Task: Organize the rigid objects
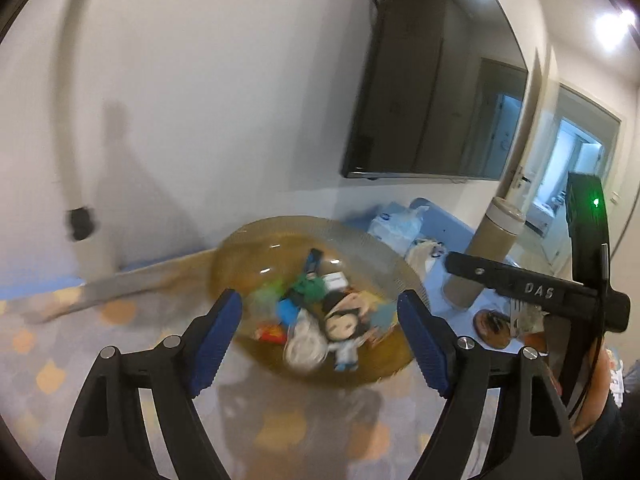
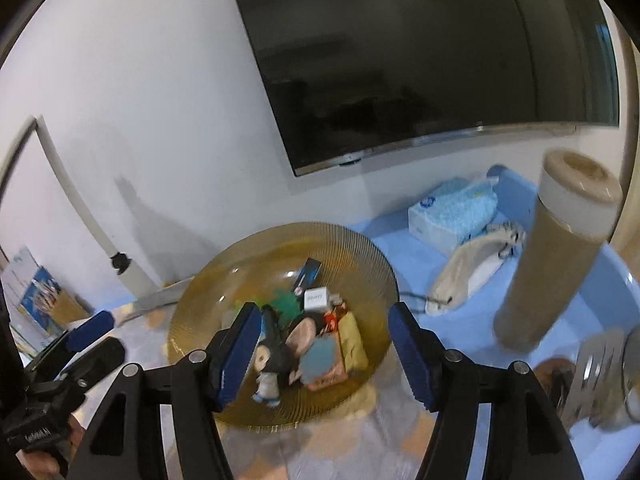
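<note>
Patterned table [image 1: 60, 320] under me: my left gripper [image 1: 320, 336] and right gripper [image 2: 320, 348] both gape, holding nothing, above the amber ribbed bowl [image 2: 352, 248] of small toys [image 2: 280, 352]; beyond, tan cylinder [image 2: 556, 256], wall television [image 2: 420, 60].

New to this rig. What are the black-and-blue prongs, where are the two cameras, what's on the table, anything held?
There is no robot arm here: a person holds one handheld two-finger gripper in each hand, and each carries a fisheye camera looking forward along its fingers.

The left wrist view shows the left gripper, with the other tool at its right edge. The right wrist view shows the right gripper.

Both hang over an amber ribbed glass plate piled with small things: a doll figure, a small white box, a dark blue box. Beside it stand a tall brown cylinder and a tissue pack.

Both grippers' fingers stand apart, with nothing held.
</note>
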Demonstrator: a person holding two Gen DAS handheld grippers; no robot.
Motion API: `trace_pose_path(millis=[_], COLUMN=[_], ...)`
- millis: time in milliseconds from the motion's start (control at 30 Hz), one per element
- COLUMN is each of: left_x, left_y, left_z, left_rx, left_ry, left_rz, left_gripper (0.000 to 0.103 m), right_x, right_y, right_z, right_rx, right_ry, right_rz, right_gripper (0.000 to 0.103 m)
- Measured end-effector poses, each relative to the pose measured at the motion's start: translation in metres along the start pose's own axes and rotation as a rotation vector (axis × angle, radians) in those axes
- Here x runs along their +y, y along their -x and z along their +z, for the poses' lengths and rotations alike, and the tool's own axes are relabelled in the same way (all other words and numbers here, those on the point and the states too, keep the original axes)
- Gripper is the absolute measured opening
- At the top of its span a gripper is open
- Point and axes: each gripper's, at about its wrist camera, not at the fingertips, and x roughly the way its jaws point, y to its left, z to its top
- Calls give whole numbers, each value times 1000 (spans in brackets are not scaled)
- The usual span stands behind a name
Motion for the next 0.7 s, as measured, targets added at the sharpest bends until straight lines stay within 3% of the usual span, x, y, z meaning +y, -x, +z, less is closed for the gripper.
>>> trace_pose_path(millis=[133, 333, 400, 433, 500, 600, 700], left_x=[20, 43, 47, 50, 55, 68, 84], left_y=[48, 127, 149, 156, 160, 145, 122], left_z=[-10, -25, -36, -44, -65, -102, -141], left_rx=[-13, -90, -108, -108, -91, -26, 50], left_ry=[49, 142, 158, 162, 165, 159, 167], left_rz=[58, 160, 209, 235, 286, 343, 334], left_gripper=[79, 79, 79, 79, 80, 80, 80], right_x=[8, 68, 90, 101, 119, 145, 162], right_y=[18, 55, 61, 61, 55, 30, 6], right_z=[-12, -28, -38, -46, -66, -107, -143], right_rx=[13, -4, 4, 13, 38, 100, 143], right_ry=[-22, 95, 127, 142, 162, 217, 287], right_rz=[56, 145, 183, 196, 206, 175, 130], right_gripper=[64, 65, 67, 73, 83, 84, 84])
